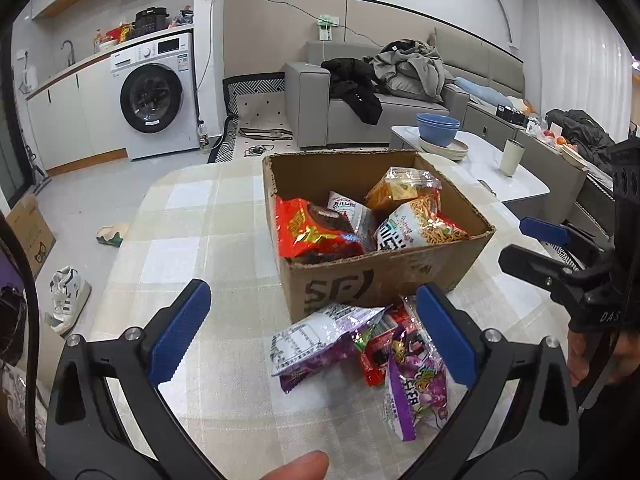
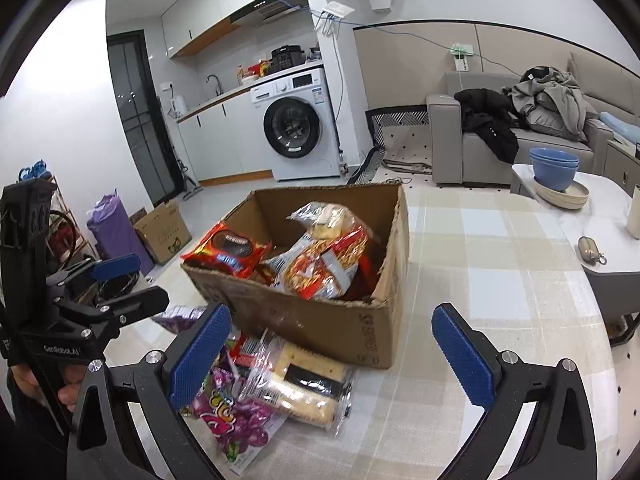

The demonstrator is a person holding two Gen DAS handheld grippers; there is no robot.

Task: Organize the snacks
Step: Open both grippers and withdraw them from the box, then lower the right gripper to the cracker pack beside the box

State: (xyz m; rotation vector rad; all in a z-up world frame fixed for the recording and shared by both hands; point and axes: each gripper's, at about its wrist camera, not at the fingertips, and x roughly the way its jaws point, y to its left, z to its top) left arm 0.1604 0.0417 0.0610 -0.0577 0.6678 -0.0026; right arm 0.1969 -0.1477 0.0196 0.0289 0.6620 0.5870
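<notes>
Purple snack bag (image 1: 416,396) under open left hand-held gripper (image 1: 316,334), untouched.

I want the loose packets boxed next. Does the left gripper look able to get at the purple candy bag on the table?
Probably yes. The left gripper is open, the purple candy bag lies uncovered before the cardboard box, near one of its fingers.

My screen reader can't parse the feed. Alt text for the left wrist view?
The open left claw hovers over loose snack packets on the checked table, before a cardboard box holding more snacks. The right claw shows at right.
</notes>
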